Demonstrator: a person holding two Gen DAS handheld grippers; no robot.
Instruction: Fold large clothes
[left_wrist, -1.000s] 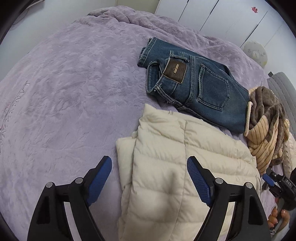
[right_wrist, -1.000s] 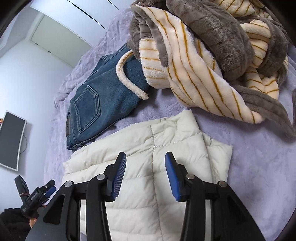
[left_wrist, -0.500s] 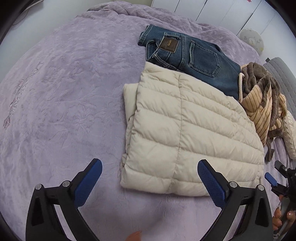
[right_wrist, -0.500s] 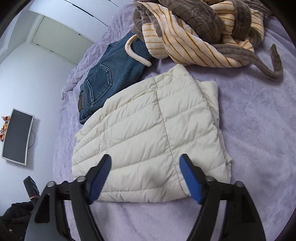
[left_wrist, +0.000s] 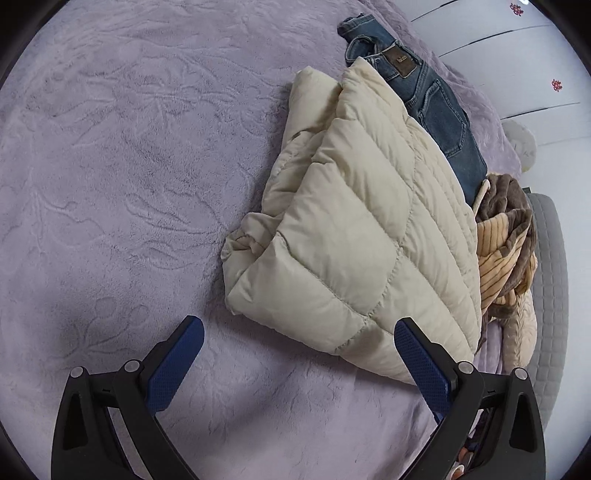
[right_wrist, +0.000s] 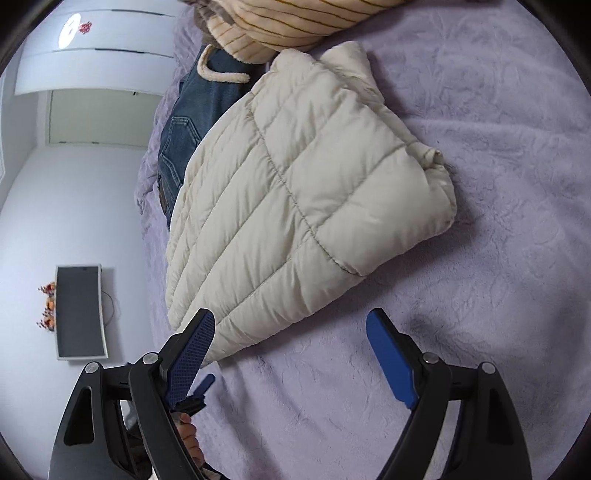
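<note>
A cream quilted puffer jacket (left_wrist: 362, 236) lies folded in a thick rectangle on the purple bedspread (left_wrist: 129, 166); it also shows in the right wrist view (right_wrist: 295, 192). My left gripper (left_wrist: 299, 354) is open and empty, just short of the jacket's near edge, its right finger (left_wrist: 421, 362) beside the near corner. My right gripper (right_wrist: 291, 350) is open and empty at the jacket's near edge, its left finger (right_wrist: 192, 350) over the jacket's corner. Neither gripper holds any cloth.
Folded blue jeans (left_wrist: 432, 96) lie beyond the jacket, also in the right wrist view (right_wrist: 188, 122). A brown and cream striped fleece (left_wrist: 506, 236) is heaped to the right (right_wrist: 280, 29). A grey padded seat (left_wrist: 550, 280), white cupboards and a wall monitor (right_wrist: 79, 310) surround the bed.
Both grippers have pulled back and rolled, so the jacket now lies slanted in both views. The right gripper opened wider over the second. The jacket stays folded in place.
</note>
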